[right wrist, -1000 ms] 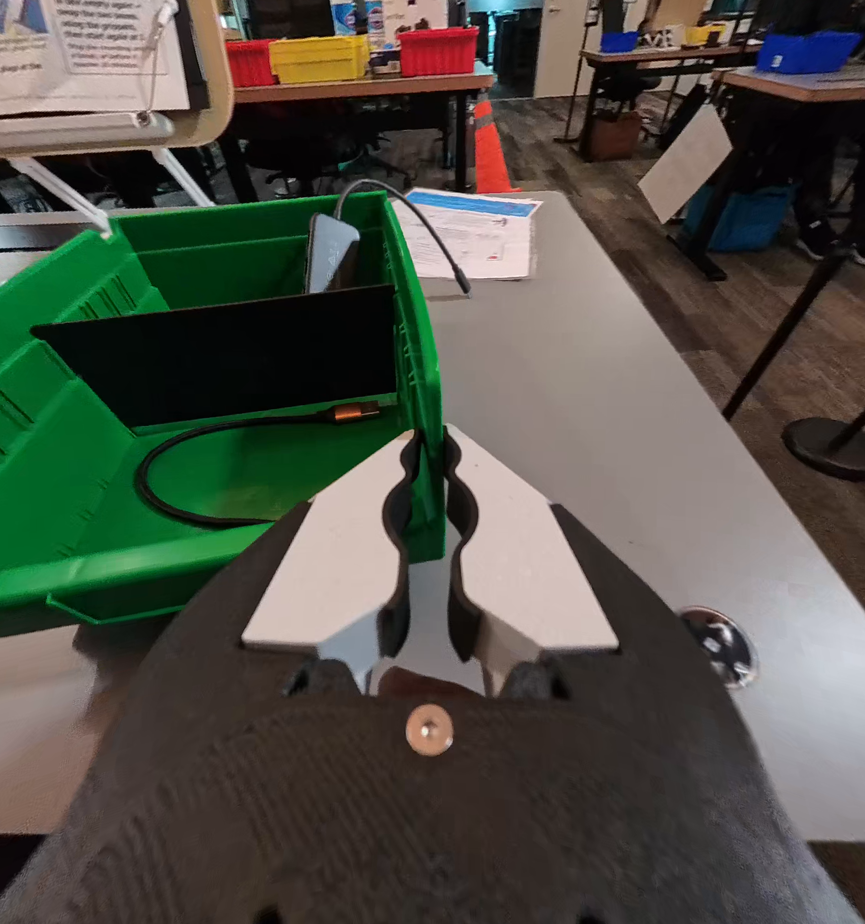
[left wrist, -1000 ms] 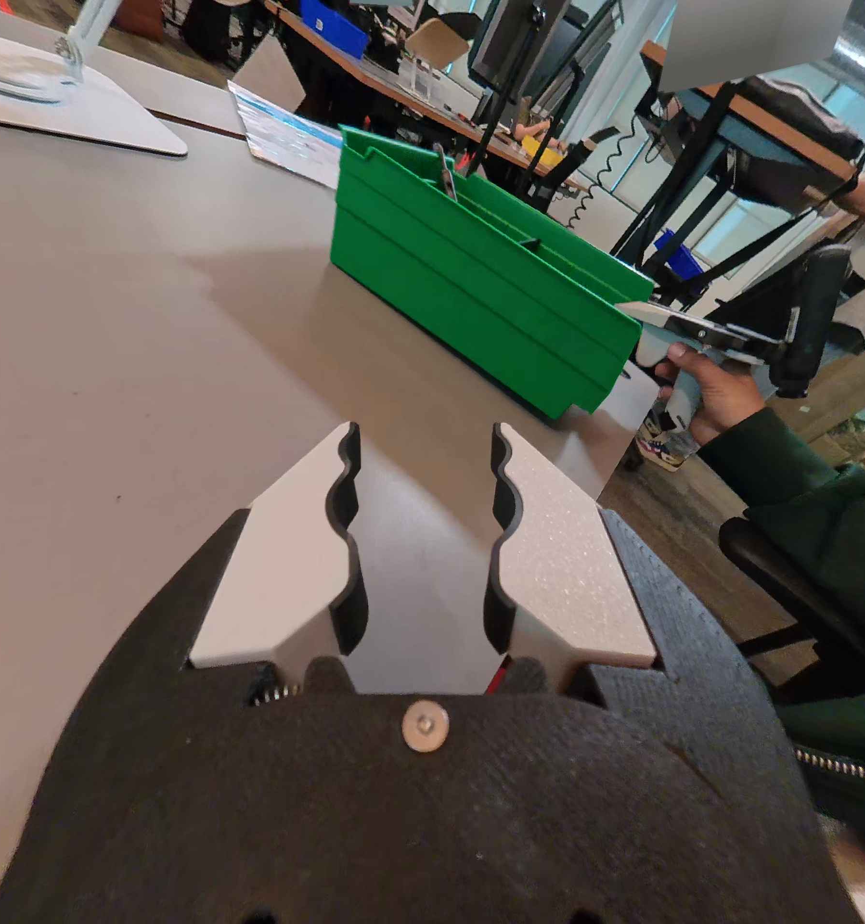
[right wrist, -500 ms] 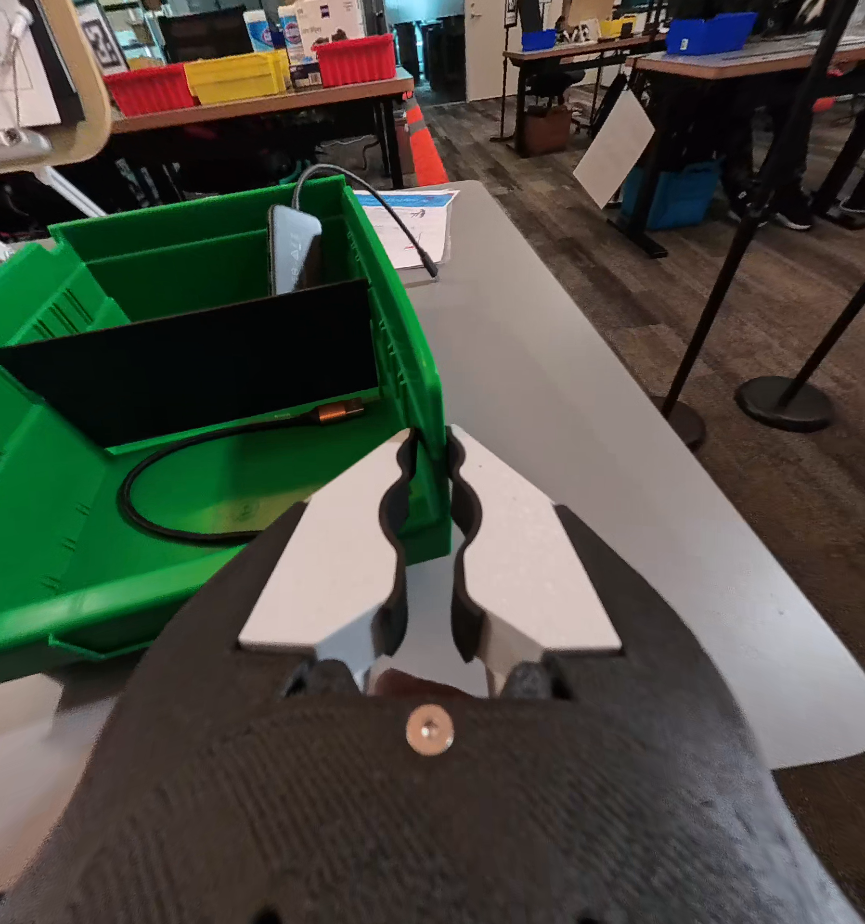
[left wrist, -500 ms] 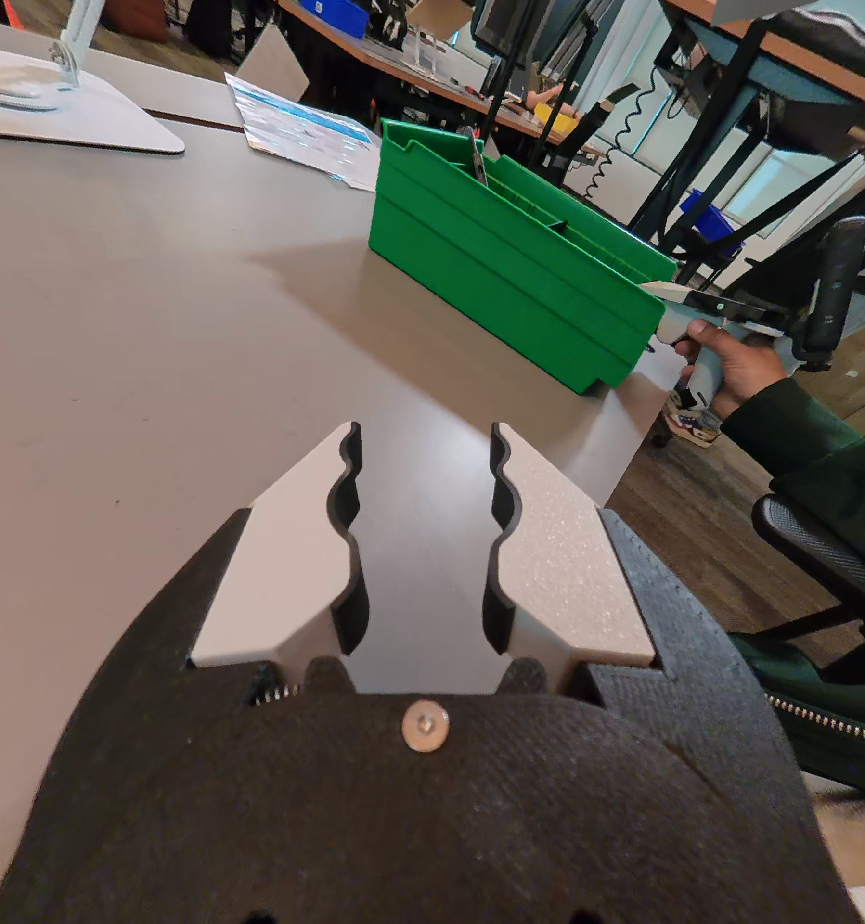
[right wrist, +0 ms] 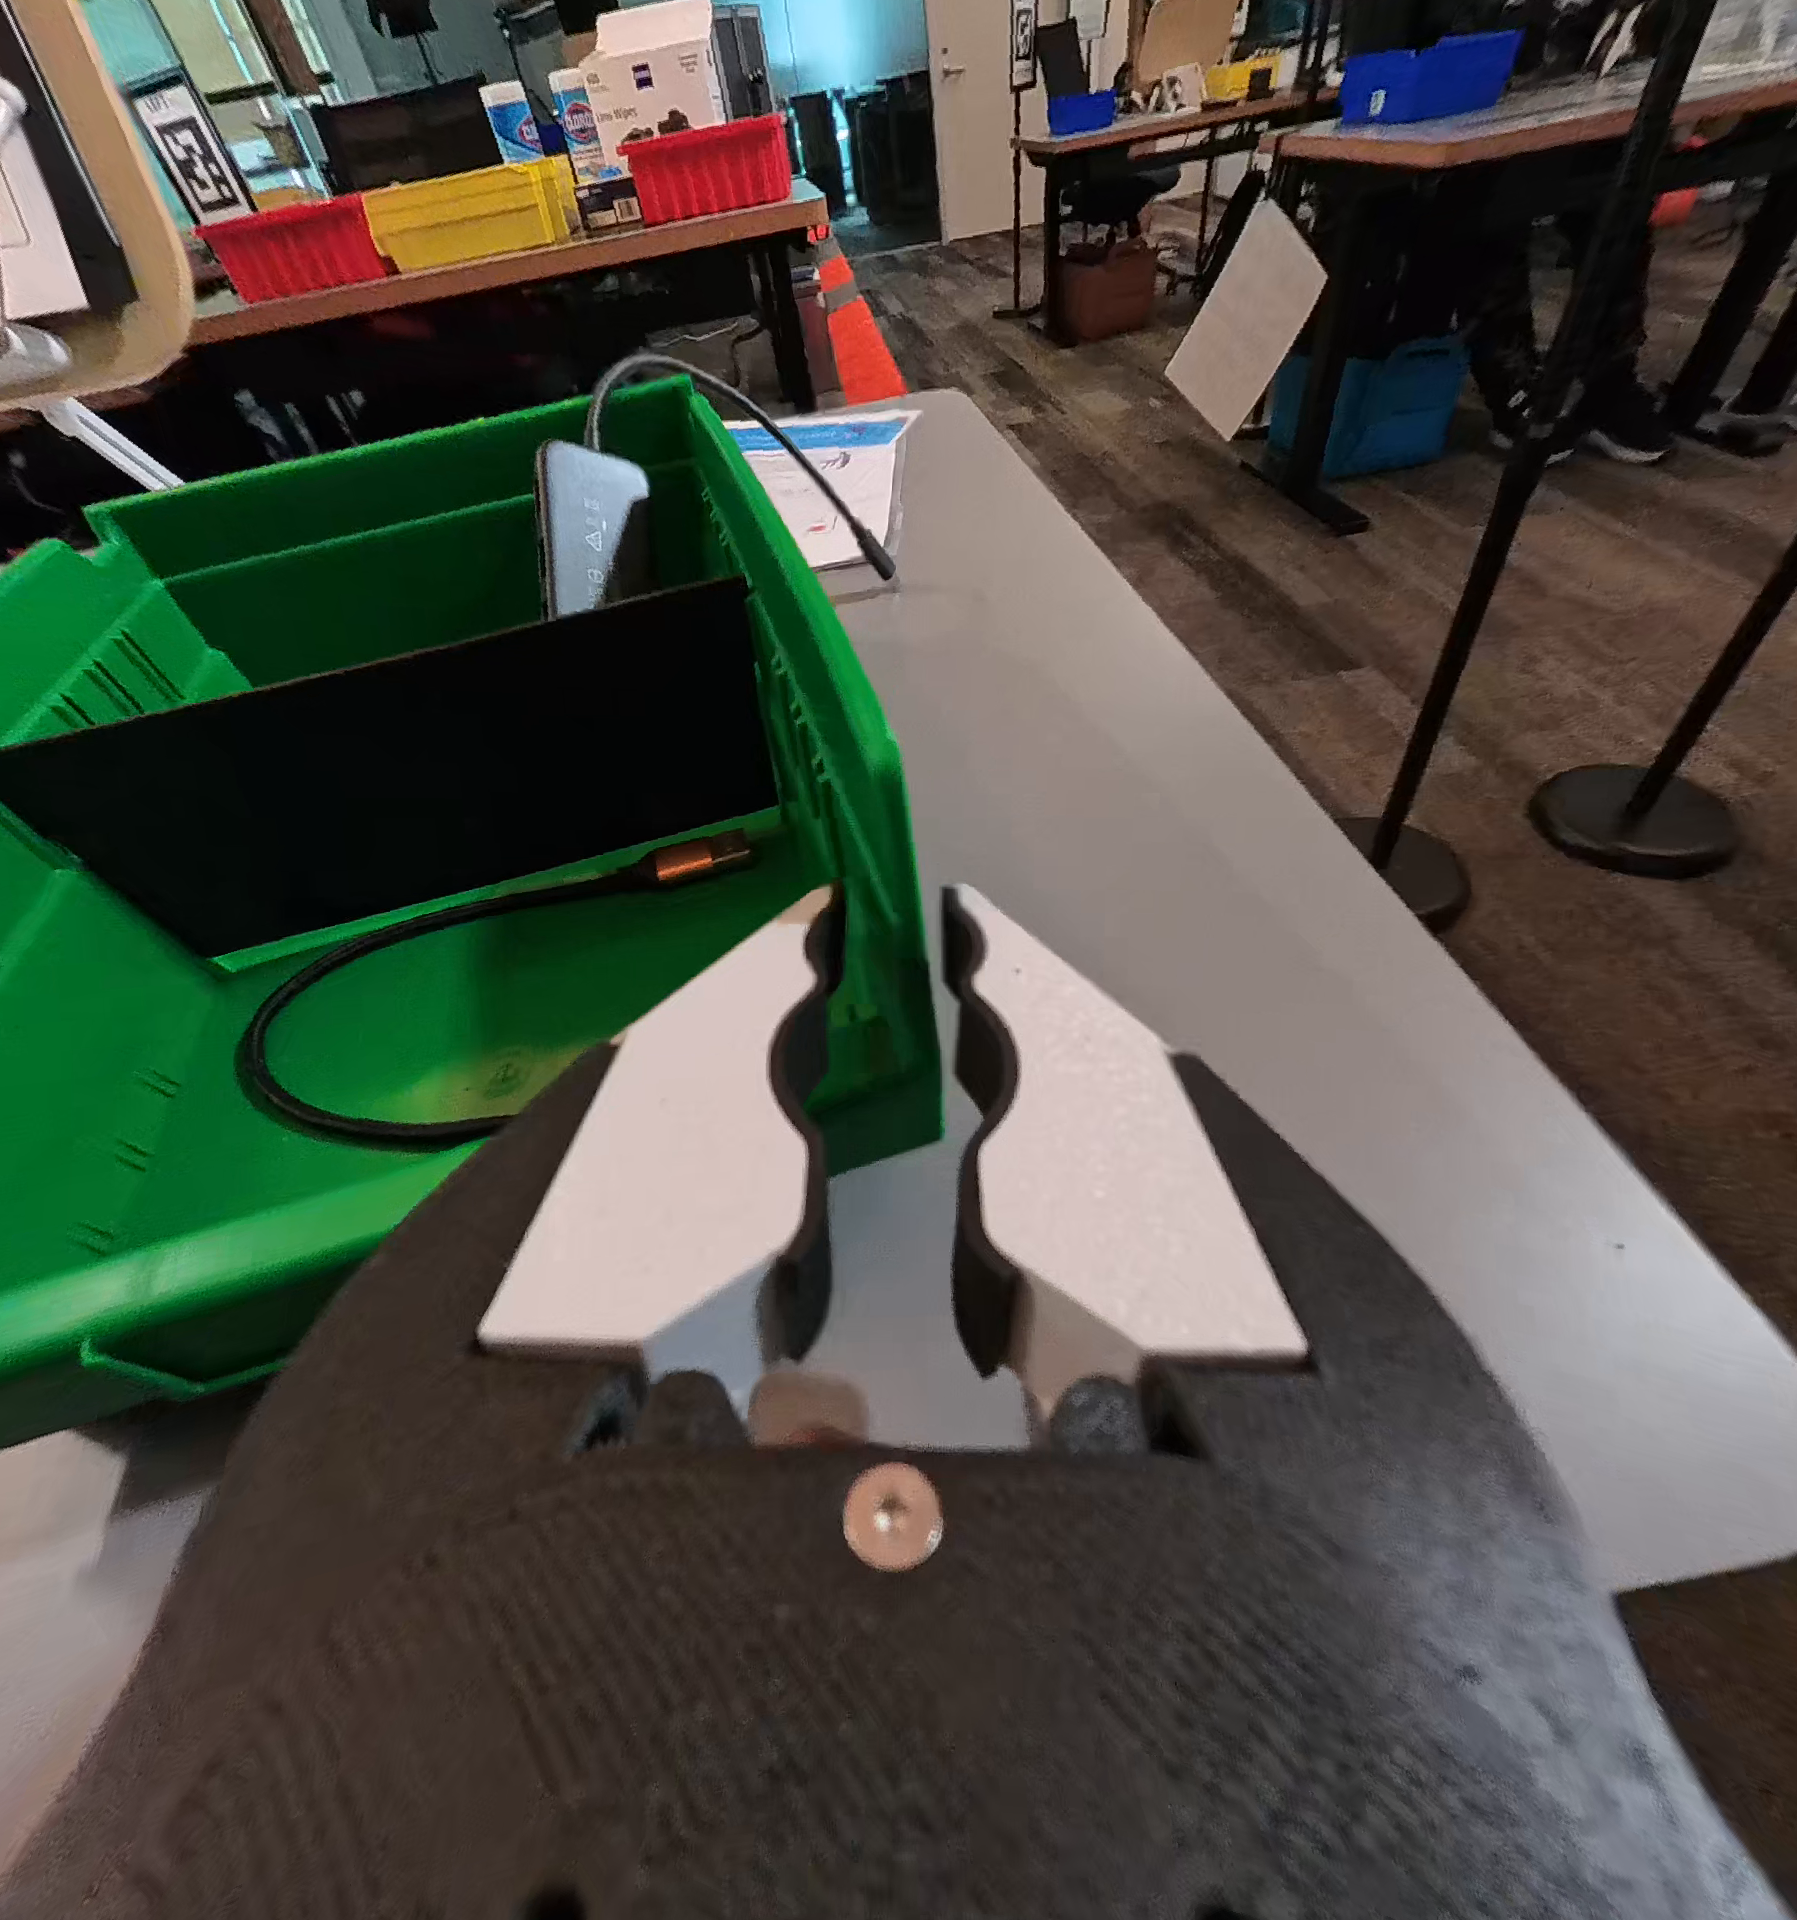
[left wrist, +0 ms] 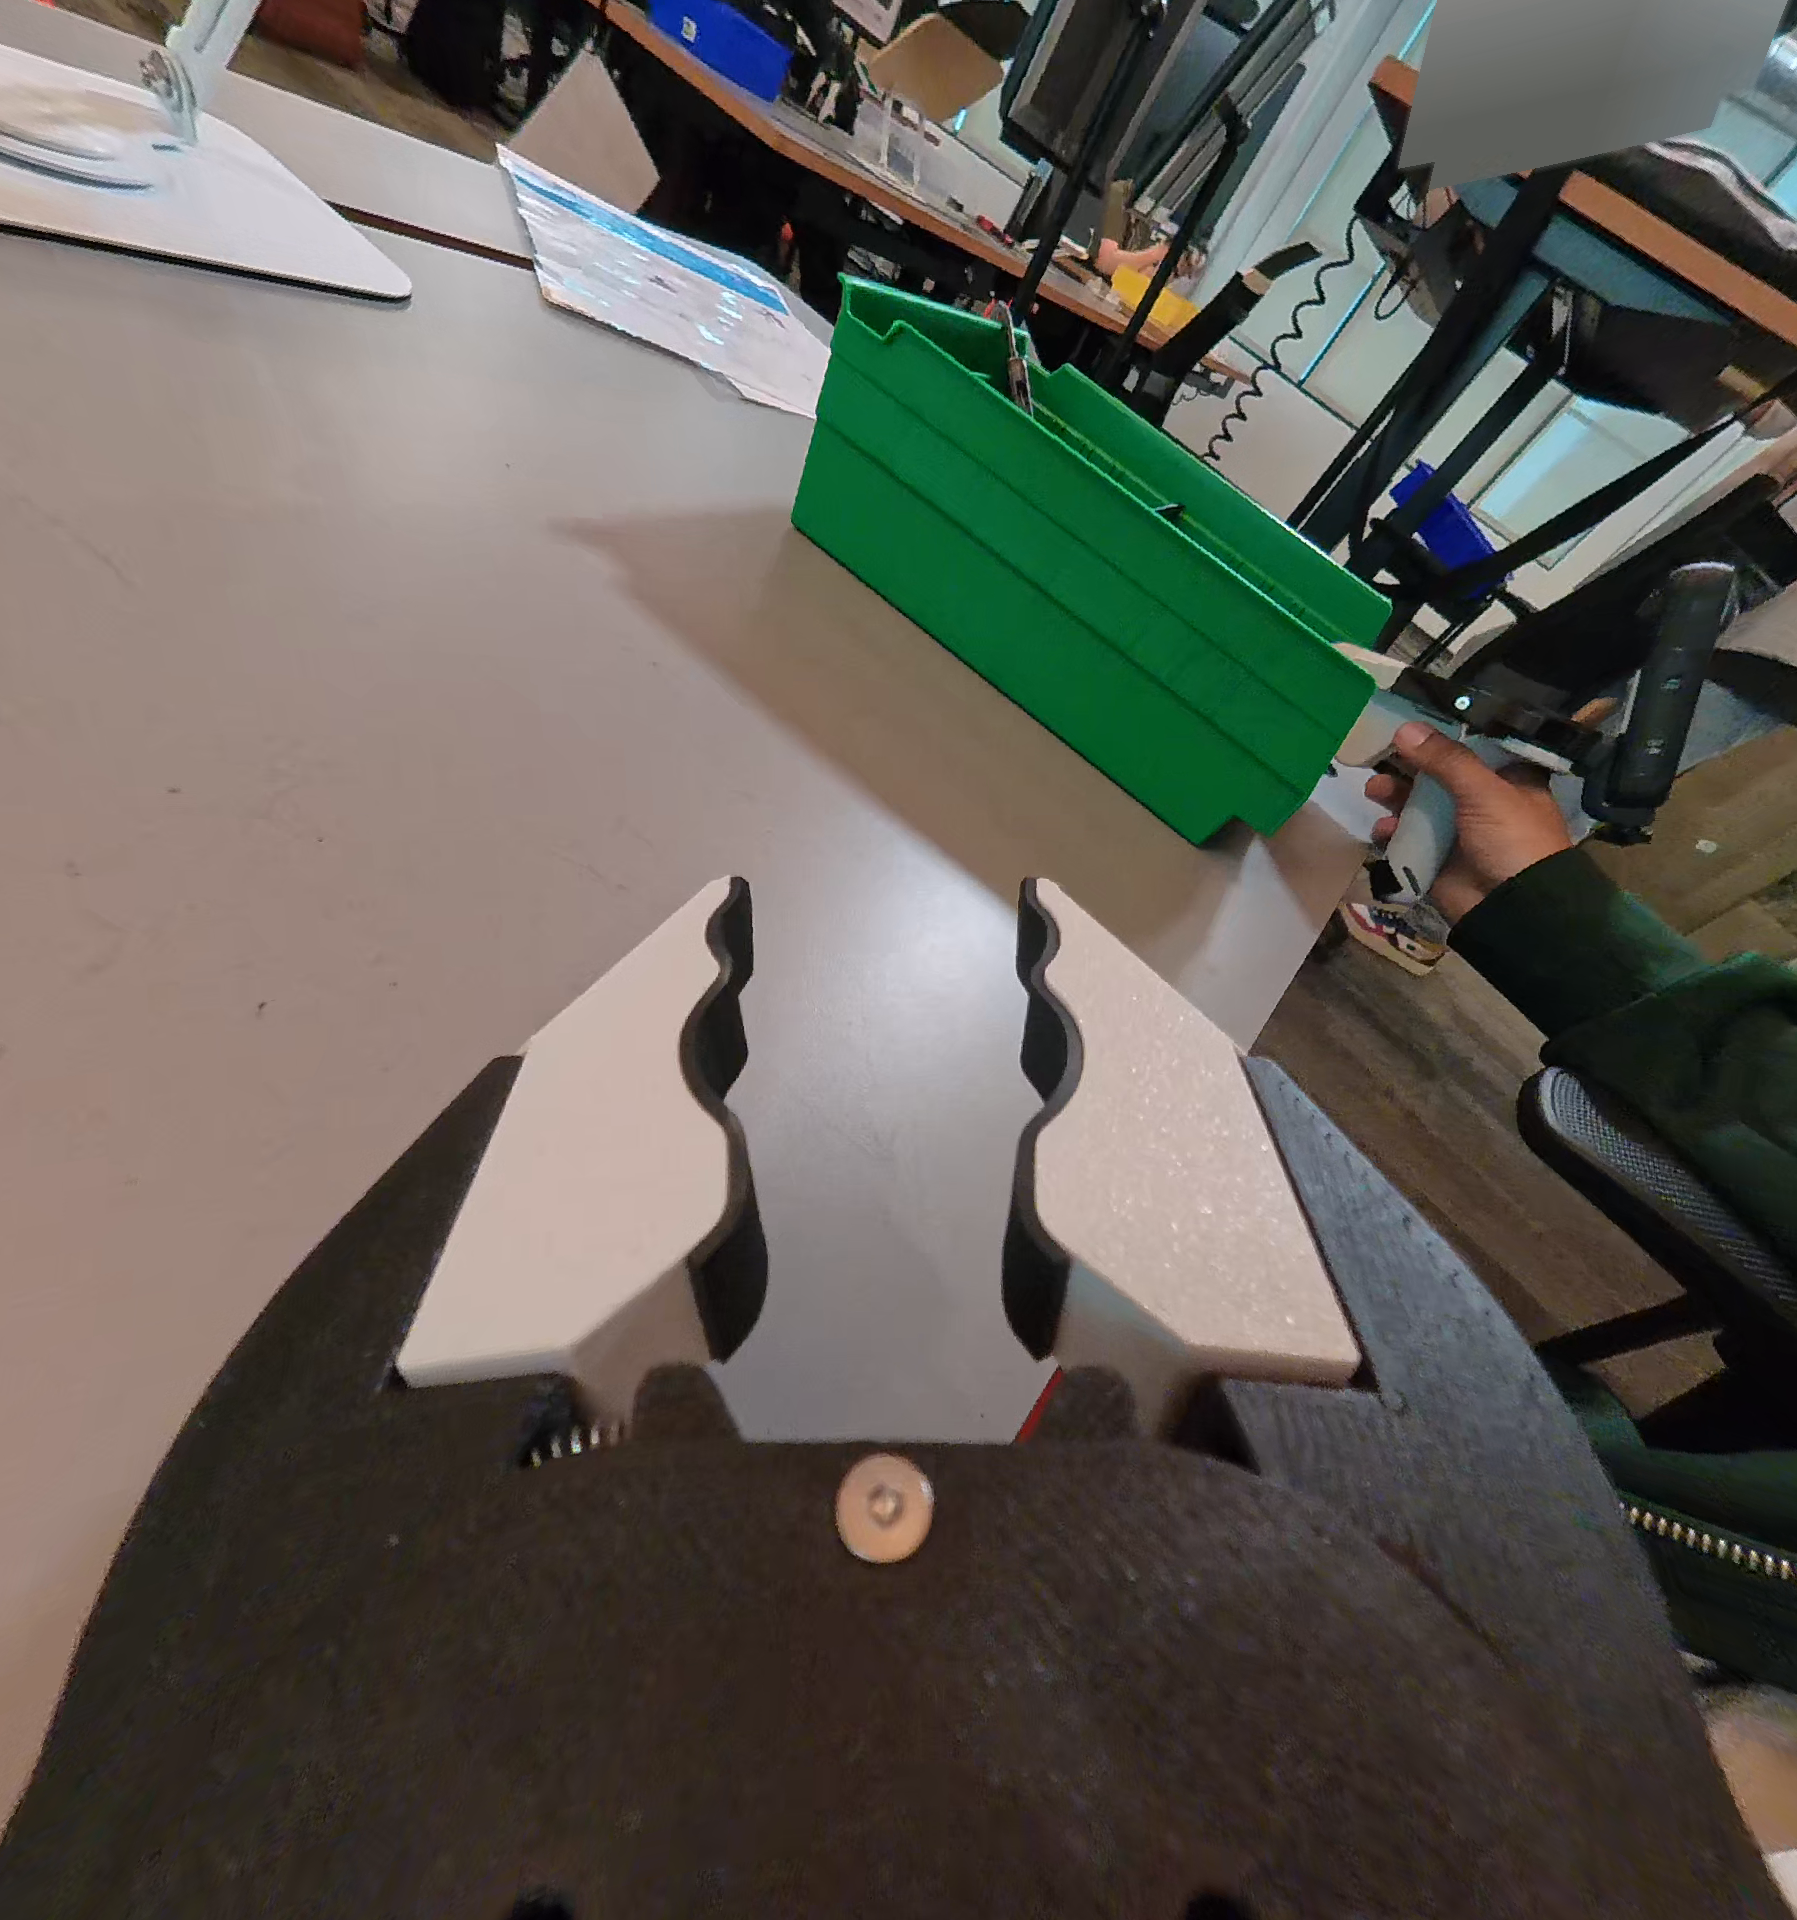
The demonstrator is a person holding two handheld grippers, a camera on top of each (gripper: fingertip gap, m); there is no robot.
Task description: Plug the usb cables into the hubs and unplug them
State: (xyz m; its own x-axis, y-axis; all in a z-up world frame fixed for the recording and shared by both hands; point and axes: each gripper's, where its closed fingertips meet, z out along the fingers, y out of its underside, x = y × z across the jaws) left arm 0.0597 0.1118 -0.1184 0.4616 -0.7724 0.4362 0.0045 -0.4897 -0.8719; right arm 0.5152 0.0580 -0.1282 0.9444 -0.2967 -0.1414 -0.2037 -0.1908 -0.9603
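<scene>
A green bin (right wrist: pixel 125 1195) stands on the grey table (right wrist: pixel 1133 831). A dark grey USB hub (right wrist: pixel 595 540) stands upright in its back compartment, behind a black divider (right wrist: pixel 374 769). The hub's grey cable (right wrist: pixel 769 436) arcs over the bin wall. A black cable with a copper-coloured plug (right wrist: pixel 696 857) lies coiled in the front compartment. My right gripper (right wrist: pixel 892 896) is partly open, with the bin's right wall between its fingers. My left gripper (left wrist: pixel 881 888) is open and empty over bare table, well short of the bin (left wrist: pixel 1081 582). The right gripper (left wrist: pixel 1382 675) also shows at the bin's near end.
A printed sheet (left wrist: pixel 665 281) lies beyond the bin, and a white stand base (left wrist: pixel 198 218) sits at the far left. The table's rounded edge (right wrist: pixel 1704 1455) is close on the right, with stanchion posts (right wrist: pixel 1413 862) and a chair (left wrist: pixel 1683 1195) beyond it.
The right gripper's jaws were pinched on the bin's right wall and have now parted a little around it. The left gripper stays open; the bin sits farther from it.
</scene>
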